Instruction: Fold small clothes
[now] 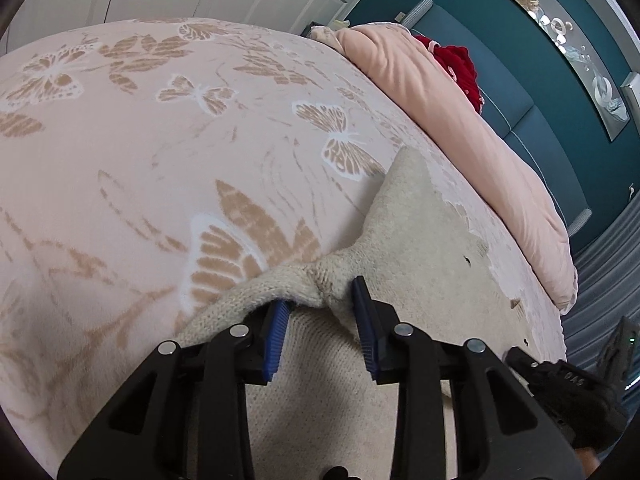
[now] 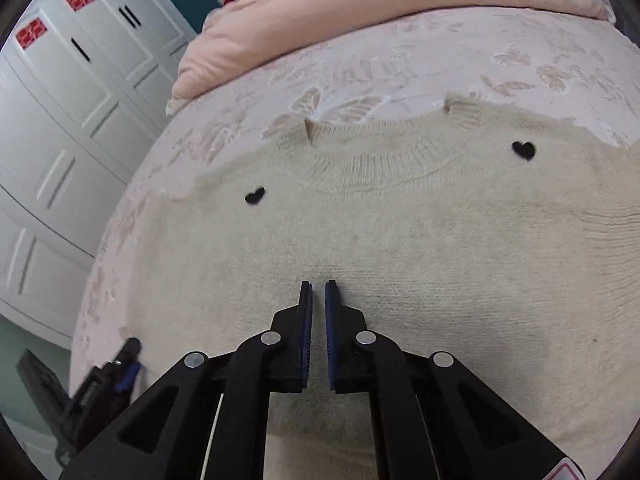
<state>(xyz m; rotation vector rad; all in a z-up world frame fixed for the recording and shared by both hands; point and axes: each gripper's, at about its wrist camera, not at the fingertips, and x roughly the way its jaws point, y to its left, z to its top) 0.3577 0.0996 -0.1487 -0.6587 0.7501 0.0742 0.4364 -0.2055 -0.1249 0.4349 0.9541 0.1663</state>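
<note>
On the butterfly-print bedspread (image 1: 168, 168), a cream knit sweater (image 2: 400, 232) lay flat, neckline toward the pink duvet (image 2: 360, 8), with two black hearts (image 2: 524, 150) on it. The left gripper (image 1: 320, 292) stood parted, a bunched fold of the sweater's edge between its blue pads (image 1: 276, 340). The right gripper (image 2: 319, 286) hovered over the sweater's middle, nearly closed, grasping nothing. No legible writing was noted.

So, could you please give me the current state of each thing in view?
Sweater: spread flat on the bed, neckline facing up, one edge bunched.
Left gripper: open, fingers either side of the bunched edge.
Right gripper: nearly shut, holding nothing.
Pink duvet: heaped at the far side.
Wardrobe doors: closed.
</note>
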